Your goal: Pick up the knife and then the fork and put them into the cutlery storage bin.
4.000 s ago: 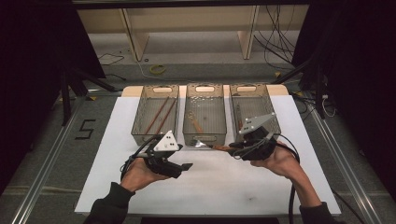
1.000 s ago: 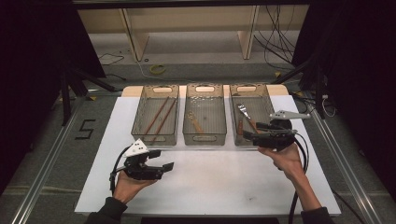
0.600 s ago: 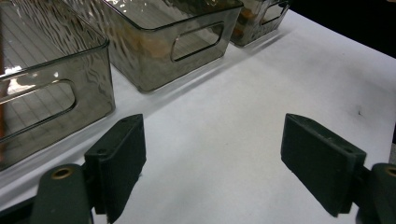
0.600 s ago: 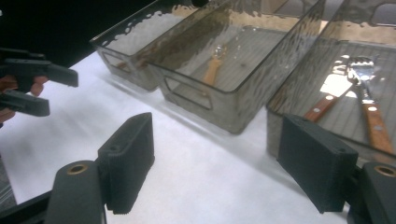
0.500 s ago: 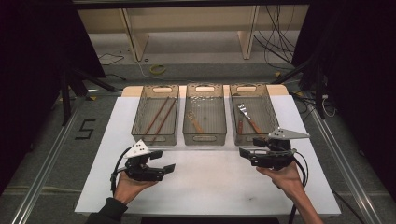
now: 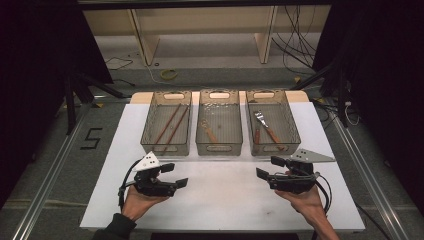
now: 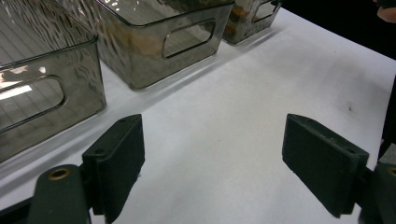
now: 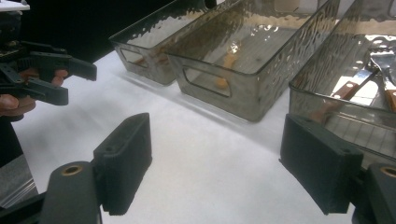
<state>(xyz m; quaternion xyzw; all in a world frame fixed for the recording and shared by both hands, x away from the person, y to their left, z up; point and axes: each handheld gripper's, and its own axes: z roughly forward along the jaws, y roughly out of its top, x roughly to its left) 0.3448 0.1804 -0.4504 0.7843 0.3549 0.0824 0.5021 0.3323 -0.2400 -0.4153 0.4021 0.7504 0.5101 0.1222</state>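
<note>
My right gripper [image 6: 266,168] hangs over the white tabletop [image 6: 225,200] just before the rippled smoky-plastic right bin [image 6: 295,131] holding the wooden-handled metal spatula [image 6: 266,126]; its jaws, just widened, stand spread and empty. My left gripper [image 6: 174,175] stands spread and empty too.

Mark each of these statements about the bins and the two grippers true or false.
1. Three clear bins stand in a row on the white table. True.
2. The right gripper holds a spatula. False: its jaws are open and hold nothing; the spatula lies in the right bin.
3. The left bin holds two long sticks. True.
4. The left gripper is shut. False: its jaws stand open over the bare table.
5. The middle bin has nothing in it. False: a wooden-handled tool lies inside.
</note>
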